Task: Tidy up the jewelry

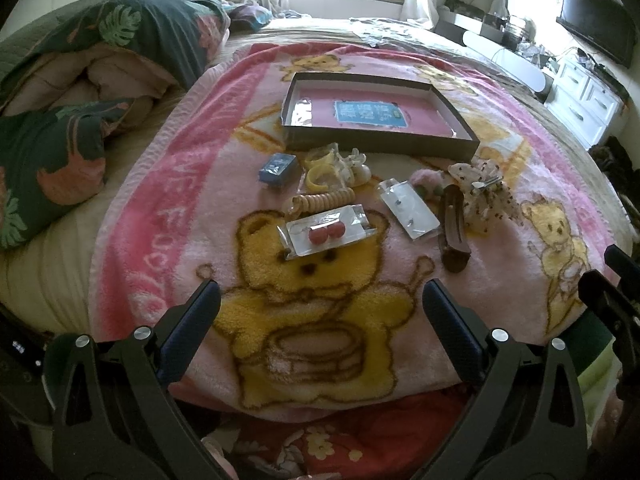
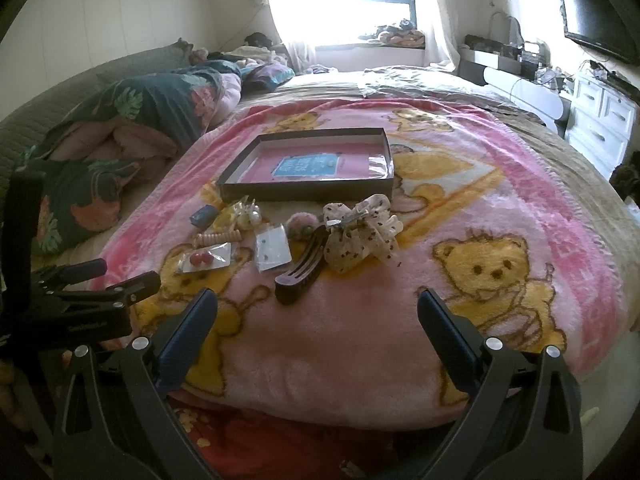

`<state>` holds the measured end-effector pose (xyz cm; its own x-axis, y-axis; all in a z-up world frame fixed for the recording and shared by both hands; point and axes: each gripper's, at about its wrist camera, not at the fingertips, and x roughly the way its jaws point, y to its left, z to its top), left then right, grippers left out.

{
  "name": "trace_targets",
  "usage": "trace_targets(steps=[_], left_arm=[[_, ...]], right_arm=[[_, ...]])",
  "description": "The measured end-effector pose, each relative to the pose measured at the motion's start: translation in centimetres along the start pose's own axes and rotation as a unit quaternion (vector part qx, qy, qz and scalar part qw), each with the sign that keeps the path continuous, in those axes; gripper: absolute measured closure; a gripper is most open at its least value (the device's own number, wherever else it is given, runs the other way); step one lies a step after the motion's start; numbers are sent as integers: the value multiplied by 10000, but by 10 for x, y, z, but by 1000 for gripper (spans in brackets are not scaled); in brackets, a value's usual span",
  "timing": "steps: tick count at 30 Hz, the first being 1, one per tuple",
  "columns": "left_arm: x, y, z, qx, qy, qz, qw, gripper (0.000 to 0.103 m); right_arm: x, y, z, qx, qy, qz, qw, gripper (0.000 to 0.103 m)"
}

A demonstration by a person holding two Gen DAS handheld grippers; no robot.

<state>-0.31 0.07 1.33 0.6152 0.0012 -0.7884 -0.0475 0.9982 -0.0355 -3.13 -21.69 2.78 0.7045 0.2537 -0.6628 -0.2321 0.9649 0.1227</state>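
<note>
Snagging the fluffy pink bear-print fleece blanket (image 1: 400, 288) is my main worry, since those pieces sit low in the pile near its middle. The shallow dark cardboard box (image 1: 376, 145) sits toward the far edge. The spotted sheer scrunchie (image 2: 360, 236) is floppy, the brown plastic hair clip (image 2: 300, 276) slick, and the red earrings' clear packet (image 1: 330, 232) slippery. Left tool (image 1: 320, 308) and right tool (image 2: 318, 312) both hang spread wide, empty.

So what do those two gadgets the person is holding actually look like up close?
Both look alike. The left gripper and the right gripper each have two flat dark-blue textured finger pads on black angular plastic arms, joined with round silver bolt heads. Seen from the right wrist camera, the left one's black body carries a small pale printed label, too blurred to read. No hands or sleeves show clearly.
</note>
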Motion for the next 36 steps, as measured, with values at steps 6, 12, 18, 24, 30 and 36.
trace_targets(steps=[6, 12, 18, 24, 30, 36], left_arm=[[6, 1, 1, 19, 44, 22, 10000, 8], [13, -1, 1, 11, 103, 71, 9999, 8], [25, 11, 7, -117, 172, 168, 9996, 8], [40, 31, 16, -304, 333, 374, 9983, 8], [54, 42, 24, -331, 458, 428, 9975, 8], [77, 35, 32, -249, 733, -200, 9968, 8]], right_arm=[[1, 0, 1, 16, 4, 0, 10000, 4], [5, 0, 2, 25, 70, 0, 10000, 4], [28, -19, 13, 81, 199, -34, 9998, 4], [51, -31, 24, 44, 382, -70, 9992, 4], [66, -38, 38, -39, 388, -62, 9992, 4], [80, -44, 49, -57, 455, -61, 9989, 4]])
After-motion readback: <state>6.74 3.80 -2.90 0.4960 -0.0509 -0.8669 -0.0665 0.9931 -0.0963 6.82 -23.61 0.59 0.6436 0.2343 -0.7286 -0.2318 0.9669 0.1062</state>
